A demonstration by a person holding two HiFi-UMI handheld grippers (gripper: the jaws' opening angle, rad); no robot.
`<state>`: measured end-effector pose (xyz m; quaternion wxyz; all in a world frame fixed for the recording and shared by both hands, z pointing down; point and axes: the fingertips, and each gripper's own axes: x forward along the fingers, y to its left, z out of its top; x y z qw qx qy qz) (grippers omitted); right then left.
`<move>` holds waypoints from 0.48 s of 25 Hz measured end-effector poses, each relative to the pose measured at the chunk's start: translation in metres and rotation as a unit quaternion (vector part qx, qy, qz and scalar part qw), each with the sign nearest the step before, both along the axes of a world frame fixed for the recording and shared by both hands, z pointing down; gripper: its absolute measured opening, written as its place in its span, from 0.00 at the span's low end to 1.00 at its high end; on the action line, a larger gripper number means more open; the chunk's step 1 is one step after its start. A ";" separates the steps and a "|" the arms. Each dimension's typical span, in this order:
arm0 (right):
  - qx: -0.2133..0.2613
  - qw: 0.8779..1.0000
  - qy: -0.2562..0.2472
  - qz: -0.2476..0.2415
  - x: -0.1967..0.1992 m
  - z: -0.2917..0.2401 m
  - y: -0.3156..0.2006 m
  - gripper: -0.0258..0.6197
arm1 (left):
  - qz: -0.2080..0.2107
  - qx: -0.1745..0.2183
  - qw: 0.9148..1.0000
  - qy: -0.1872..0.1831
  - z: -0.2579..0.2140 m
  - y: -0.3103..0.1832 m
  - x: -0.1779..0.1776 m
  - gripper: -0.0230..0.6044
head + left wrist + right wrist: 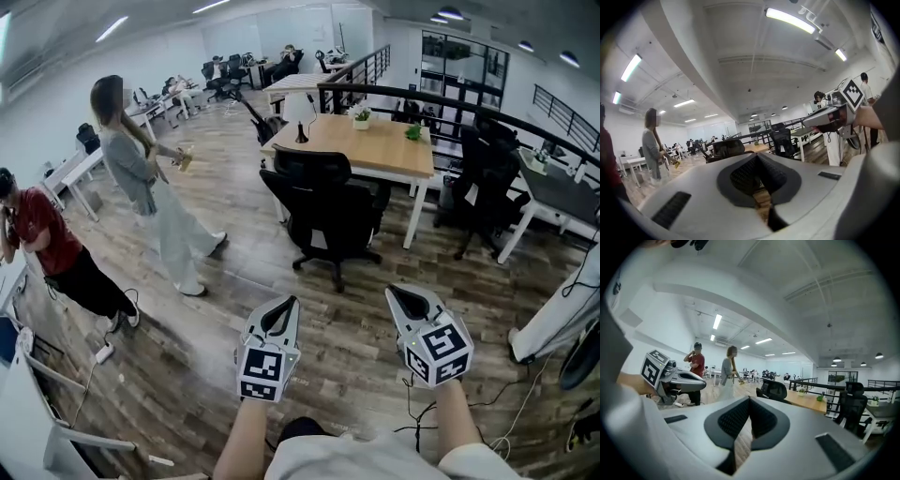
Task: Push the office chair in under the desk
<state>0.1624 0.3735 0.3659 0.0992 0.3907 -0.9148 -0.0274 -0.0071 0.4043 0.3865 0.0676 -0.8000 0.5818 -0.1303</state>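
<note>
A black office chair (326, 212) stands on the wood floor in front of a light wooden desk (367, 142), its back toward me. In the head view my left gripper (279, 315) and right gripper (405, 300) are both held low, well short of the chair, shut with nothing in them. The left gripper view shows the chair (725, 148) and desk beyond the closed jaws, with the right gripper (812, 123) at the right. Through the right gripper view the chair (774, 390) and desk (807, 400) lie ahead, and the left gripper (702, 380) is at the left.
A person in grey (150, 187) stands left of the chair, and a person in red (45, 246) bends at the far left. Another black chair (483, 184) and a dark desk (562, 195) are at the right. A railing (450, 101) runs behind the wooden desk. Cables (441, 398) lie near my feet.
</note>
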 end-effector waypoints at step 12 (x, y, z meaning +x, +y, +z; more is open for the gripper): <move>-0.001 1.000 -0.020 -0.021 0.006 0.000 -0.030 0.05 | 0.010 -0.010 1.000 0.004 0.011 -0.035 0.016 0.06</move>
